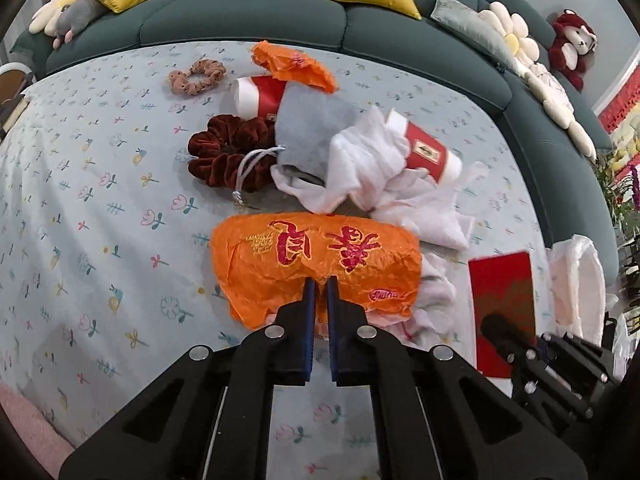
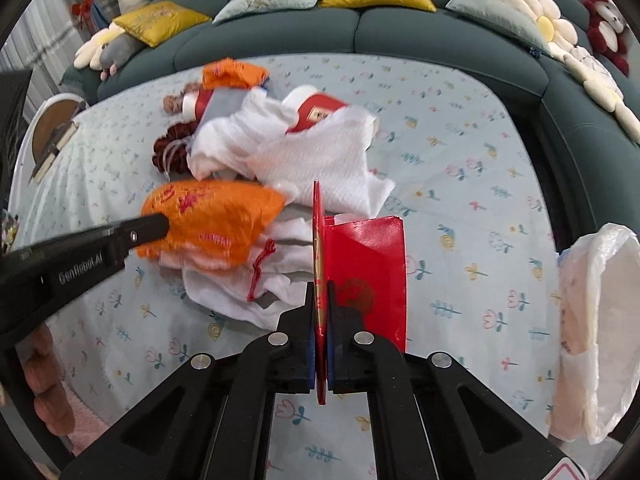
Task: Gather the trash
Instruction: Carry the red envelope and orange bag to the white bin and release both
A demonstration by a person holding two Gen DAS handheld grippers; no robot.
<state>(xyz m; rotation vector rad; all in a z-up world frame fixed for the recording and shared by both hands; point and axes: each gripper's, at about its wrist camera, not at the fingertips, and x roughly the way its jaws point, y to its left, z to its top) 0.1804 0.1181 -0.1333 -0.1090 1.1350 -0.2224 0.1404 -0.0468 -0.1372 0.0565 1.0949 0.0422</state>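
The bed (image 2: 460, 120), under a pale sheet printed with small flowers, carries everything, and a dark green sofa (image 2: 360, 36) curves round its far side. The white plastic bag (image 2: 600, 320) lies slumped on the sheet at the right edge of both views, its mouth gaping roughly towards the middle of the bed; it looks like the place the trash is meant to go. In the middle is a heap of white cloths (image 2: 312, 156) with two red paper cups (image 1: 430, 152) and some hair scrunchies (image 1: 228, 156) mixed in.

The orange wrapper (image 1: 316, 264) lies at the near edge of that heap, its long axis running left to right across the left wrist view. The left tool (image 1: 319, 286) is clamped together on its near edge, a fold of orange pinched between the blue pads.

The red envelope (image 2: 368, 276) is to the right of the wrapper, between it and the bag. The right tool (image 2: 320, 292) is closed on one edge of it, so the envelope stands on edge with its long axis running away from the camera.

The coming move turns on the bag lying to the right of both tools. The right tool is the nearer, with bare sheet between envelope and bag, so it would likely go first; the left has to cross past the right tool to reach it
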